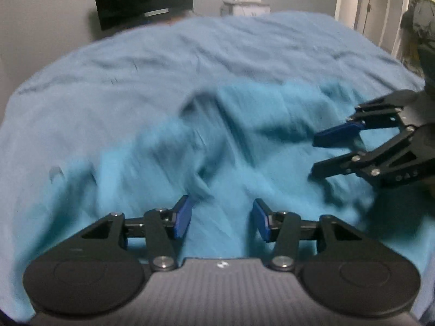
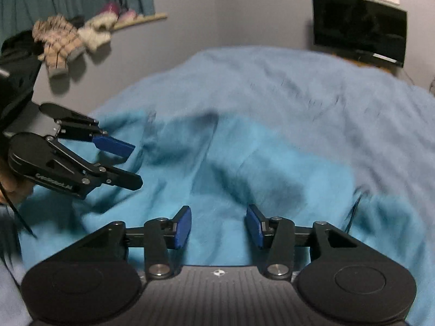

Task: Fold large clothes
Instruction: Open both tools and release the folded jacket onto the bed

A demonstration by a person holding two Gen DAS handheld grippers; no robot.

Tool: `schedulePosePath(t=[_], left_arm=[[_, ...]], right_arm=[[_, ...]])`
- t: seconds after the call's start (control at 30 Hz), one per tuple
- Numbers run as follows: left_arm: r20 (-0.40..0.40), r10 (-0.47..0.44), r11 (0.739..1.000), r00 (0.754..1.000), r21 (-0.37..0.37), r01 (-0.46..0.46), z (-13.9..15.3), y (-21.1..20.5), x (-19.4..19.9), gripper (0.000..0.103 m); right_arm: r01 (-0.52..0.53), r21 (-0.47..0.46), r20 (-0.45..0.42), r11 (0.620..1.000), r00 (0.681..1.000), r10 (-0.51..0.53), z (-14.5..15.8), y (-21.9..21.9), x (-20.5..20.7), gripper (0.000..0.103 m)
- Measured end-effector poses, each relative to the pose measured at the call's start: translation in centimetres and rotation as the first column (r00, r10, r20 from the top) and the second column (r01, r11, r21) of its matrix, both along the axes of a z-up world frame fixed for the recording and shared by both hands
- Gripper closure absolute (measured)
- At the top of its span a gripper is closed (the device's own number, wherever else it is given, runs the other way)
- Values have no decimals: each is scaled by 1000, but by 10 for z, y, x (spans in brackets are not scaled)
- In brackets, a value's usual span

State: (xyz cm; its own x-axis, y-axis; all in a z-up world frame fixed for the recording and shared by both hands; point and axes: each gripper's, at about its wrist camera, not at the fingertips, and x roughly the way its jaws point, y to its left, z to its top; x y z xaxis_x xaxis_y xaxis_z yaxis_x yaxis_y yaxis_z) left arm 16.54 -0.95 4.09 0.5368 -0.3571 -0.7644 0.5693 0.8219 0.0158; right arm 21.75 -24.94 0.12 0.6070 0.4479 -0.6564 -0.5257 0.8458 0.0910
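One bright turquoise garment [image 1: 223,146] lies rumpled across the bed [image 1: 136,62], ridged and creased through its middle, with a raised fold running up the centre. It spreads directly beneath and ahead of both my tools. My left jaws [image 1: 221,221] stand apart with nothing between the pads, only cloth lying below them. My right jaws [image 2: 218,224] are likewise apart and empty, off to the side over the same garment and pointing in across it. As I judge it, the step in hand is to find a fresh hold for the next fold. To do that well I should pick two matching points along one edge, pinch a single layer at each, and carry both across evenly, so the creases flatten instead of bunching.
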Motion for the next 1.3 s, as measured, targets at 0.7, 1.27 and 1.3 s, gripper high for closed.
schedulePosePath(t=[0.7, 1.27, 1.3], left_arm=[[9, 140, 989, 990, -40, -140, 18, 34, -80, 56], [-145, 542, 831, 828, -52, -553, -8, 107, -181, 51], [-165, 560, 816, 812, -56, -575, -10, 111, -183, 48]], right_arm=[[24, 18, 67, 1000, 997, -25, 7, 17, -81, 47], [165, -49, 12, 985, 986, -165, -42, 57, -103, 40], [170, -47, 20, 984, 985, -170, -38, 58, -105, 40]])
